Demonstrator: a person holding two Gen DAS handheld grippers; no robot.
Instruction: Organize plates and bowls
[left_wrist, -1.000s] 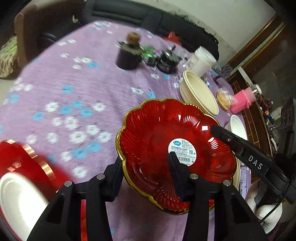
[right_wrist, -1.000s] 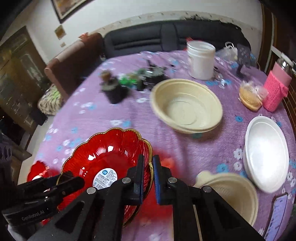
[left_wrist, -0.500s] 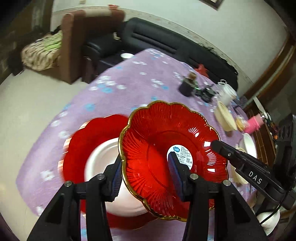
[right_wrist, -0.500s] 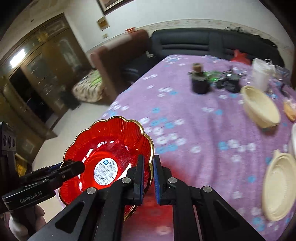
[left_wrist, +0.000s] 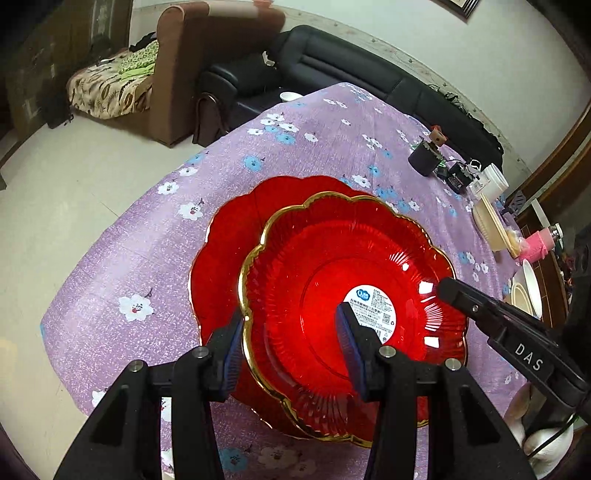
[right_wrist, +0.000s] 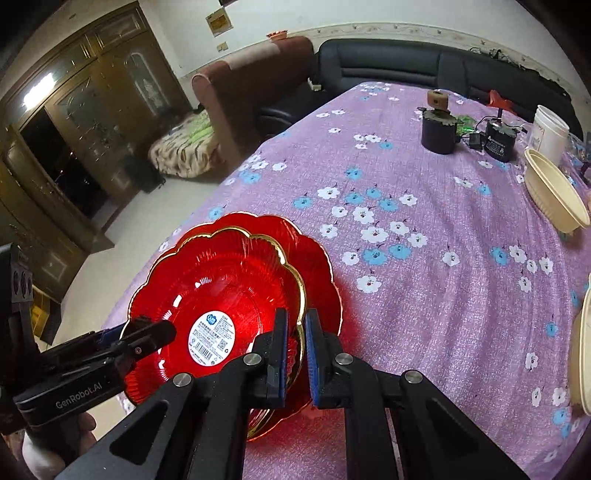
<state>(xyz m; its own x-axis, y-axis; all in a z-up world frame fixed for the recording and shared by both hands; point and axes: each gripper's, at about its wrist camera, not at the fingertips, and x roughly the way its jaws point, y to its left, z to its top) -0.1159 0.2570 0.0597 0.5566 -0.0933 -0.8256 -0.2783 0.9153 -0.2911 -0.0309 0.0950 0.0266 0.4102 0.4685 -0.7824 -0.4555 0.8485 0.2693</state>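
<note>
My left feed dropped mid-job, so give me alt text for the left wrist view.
Both tongs, left and right, grip a gold-rimmed red plate over a larger red plate on a purple floral tablecloth. Cream bowls sit at far right.

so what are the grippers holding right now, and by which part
Both hold the red scalloped glass plate with gold rim by its rim: left gripper on the near edge, right gripper on the opposite edge.

I'm looking into a home's living and dining room. A black leather sofa (right_wrist: 424, 66) runs along the far wall, beside a brown armchair (right_wrist: 251, 85) with a patterned blanket (right_wrist: 184, 151) next to it. A carved wooden cabinet with glass doors (right_wrist: 81, 122) stands at left, and the table (right_wrist: 424, 258) wears a purple flowered cloth.
</note>
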